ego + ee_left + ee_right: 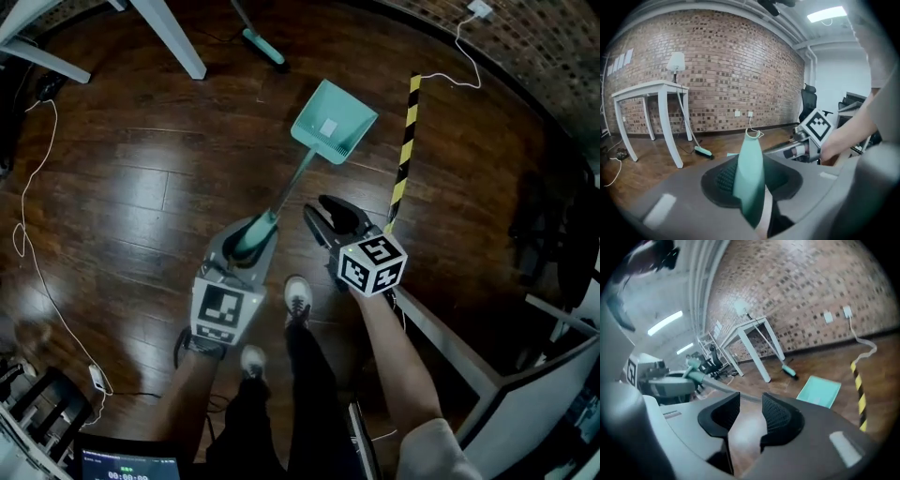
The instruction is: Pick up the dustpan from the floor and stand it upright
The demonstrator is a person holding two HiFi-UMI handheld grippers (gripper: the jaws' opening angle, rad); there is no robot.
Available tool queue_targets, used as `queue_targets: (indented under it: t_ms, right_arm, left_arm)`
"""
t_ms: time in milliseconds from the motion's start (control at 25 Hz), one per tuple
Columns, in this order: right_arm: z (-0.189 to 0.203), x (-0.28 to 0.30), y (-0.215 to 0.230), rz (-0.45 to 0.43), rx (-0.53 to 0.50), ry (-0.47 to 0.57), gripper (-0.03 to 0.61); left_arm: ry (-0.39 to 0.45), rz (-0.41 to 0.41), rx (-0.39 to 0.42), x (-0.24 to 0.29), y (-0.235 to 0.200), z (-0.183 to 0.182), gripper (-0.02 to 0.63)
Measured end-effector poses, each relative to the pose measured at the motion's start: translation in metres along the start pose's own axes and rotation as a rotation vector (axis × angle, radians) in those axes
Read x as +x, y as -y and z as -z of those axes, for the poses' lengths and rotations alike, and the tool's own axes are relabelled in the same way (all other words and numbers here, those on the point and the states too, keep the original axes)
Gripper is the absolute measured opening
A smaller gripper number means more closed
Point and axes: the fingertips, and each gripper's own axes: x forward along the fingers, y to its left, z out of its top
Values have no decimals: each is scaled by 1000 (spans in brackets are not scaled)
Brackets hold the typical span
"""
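- Head view: left hand-held gripper (251,239) clenched on the teal grip end of the handle (291,187). Dustpan (333,122) out ahead at the far end of the slanted handle, low by the floor (141,187). Cannot tell whether its lip touches the boards. Right hand-held gripper (326,214) released and empty, just beside the handle, not on it. Striped strip (405,145) just right of the dustpan, broom (262,42) further off.
- Likely trouble here: one grip only, at the very end of a long handle, with the heavy part far out. Could swing or roll in the pads and clip the striped strip.
- Left gripper view: tapered handle end (751,164) squeezed between the ribbed pads, poking up past them with a slight lean. White surface (647,88) and broom (703,151) well behind. Smooth, narrowing plastic, so probably prone to sliding out under a quick tilt.
- Right gripper view: jaws apart, only floor between them. Handle shaft (719,386) crossing just beyond the tips, dustpan (819,391) on or near the floor past it, beside the striped strip (859,401).
- Judged risk for standing it up: set down on an uneven lip or let go too early, would probably topple. Steadying the shaft with the free hand-held gripper would probably help.
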Motion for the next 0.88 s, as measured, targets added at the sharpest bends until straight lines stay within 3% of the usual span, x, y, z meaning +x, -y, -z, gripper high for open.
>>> queue_targets:
  t_ms: [120,320,440,600,760,880]
  right_arm:
    - [-63,-18,13,122,-223,53,135]
    - [-134,-40,21,242,-406,147,120]
    - [-161,-51,28,312,-444,194,103]
    - [-176,-70,31,356,-428,213,81]
    - [-198,-96,37,386,-443,227,79]
    - [-214,-113,40,410,-449,249,77]
  left_arm:
    - [40,-18,5,35,-3,-51,117]
    - [70,-63,9,78,-1,-105,118]
    - [65,-100,-9,93,-8,-121,122]
    - [82,-137,-110,93,-26,-130,156]
    - [98,-152,-96,92,-31,-152,208]
    - [140,-160,-90,87,-29,-173,209]
